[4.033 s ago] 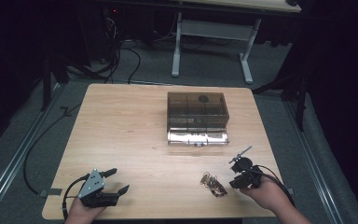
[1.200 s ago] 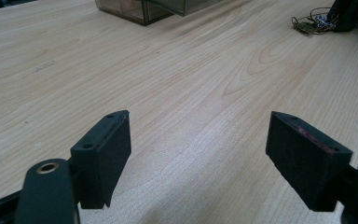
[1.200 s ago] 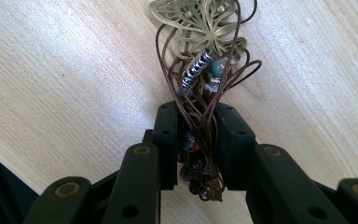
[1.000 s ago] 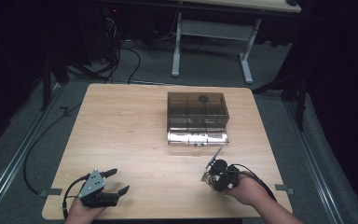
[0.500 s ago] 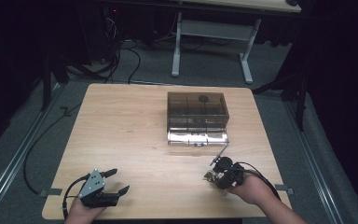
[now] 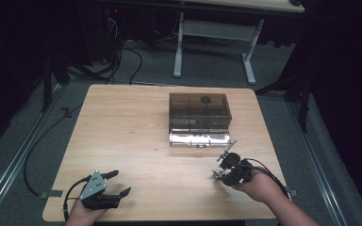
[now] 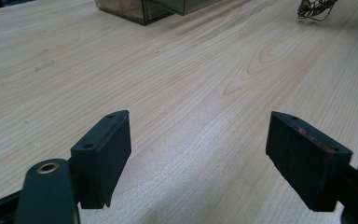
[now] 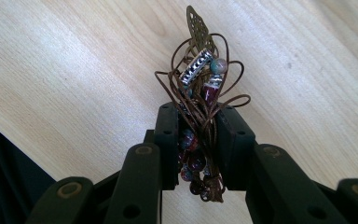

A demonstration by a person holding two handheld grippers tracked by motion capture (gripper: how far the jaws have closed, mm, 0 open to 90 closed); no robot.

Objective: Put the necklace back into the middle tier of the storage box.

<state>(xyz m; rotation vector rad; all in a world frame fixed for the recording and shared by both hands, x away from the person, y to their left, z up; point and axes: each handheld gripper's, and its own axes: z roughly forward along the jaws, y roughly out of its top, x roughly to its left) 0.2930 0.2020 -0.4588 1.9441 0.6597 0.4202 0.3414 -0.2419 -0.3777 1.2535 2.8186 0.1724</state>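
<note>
At the near left corner of the pale wooden surface (image 6: 122,136), the left tongs (image 6: 115,183) lie low in the person's left hand (image 6: 82,214) with both black jaws spread wide — the left gripper view shows nothing but bare wood grain between them. Further right, toward the far middle, stands a smoky translucent plastic drawer box (image 6: 199,112), and a shiny silver tray-like piece (image 6: 199,139) lies just in front of it. At the near right, the right tongs (image 6: 218,175) are clamped on a tangled brown cord bracelet with dark red beads and a brass filigree leaf charm (image 8: 199,88) — its loops poke out beyond the jaw tips, close above the wood.
</note>
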